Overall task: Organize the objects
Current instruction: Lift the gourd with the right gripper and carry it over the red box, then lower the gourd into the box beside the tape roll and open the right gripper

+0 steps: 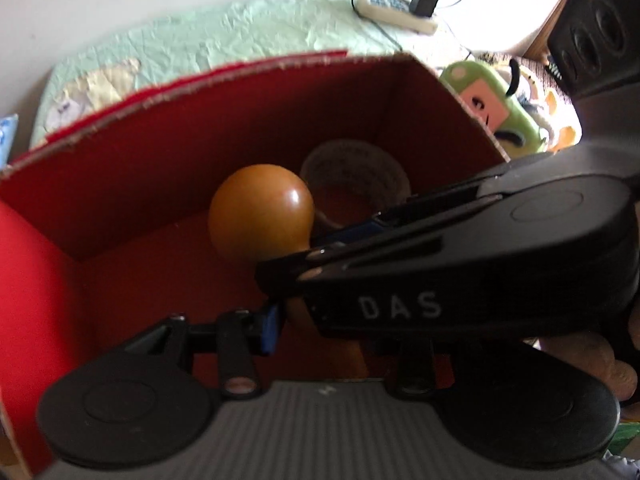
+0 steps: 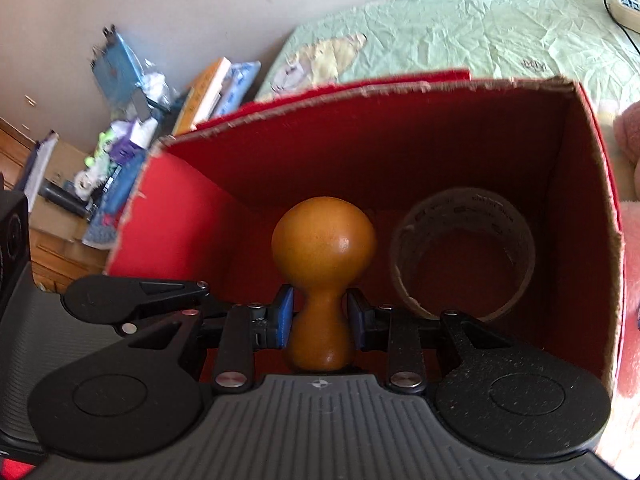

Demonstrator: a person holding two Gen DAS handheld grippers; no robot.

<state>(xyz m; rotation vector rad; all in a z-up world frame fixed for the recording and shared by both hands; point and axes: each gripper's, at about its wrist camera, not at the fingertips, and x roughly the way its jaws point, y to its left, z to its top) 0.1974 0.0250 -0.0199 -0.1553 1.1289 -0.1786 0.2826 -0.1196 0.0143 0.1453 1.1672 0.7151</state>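
Wood, turned smooth and glossy, makes up the task's thing: an orange-brown wooden pestle with a round bulbous head, a narrow waist and a flared foot. The right gripper pinches that waist, its blue pads pressed against both sides, the head standing out beyond the jaws inside a red cardboard box with raw, frayed edges. Beyond the right jaw, a roll of brown tape lies flat on the box floor, ring-shaped and hollow, just beside the pestle head.

In the left wrist view the left gripper sits below the pestle, one blue pad visible; the right gripper's black body crosses over its other side, so I cannot tell how those jaws stand.

Behind the box lies a crinkled pale-green sheet with a white power strip.
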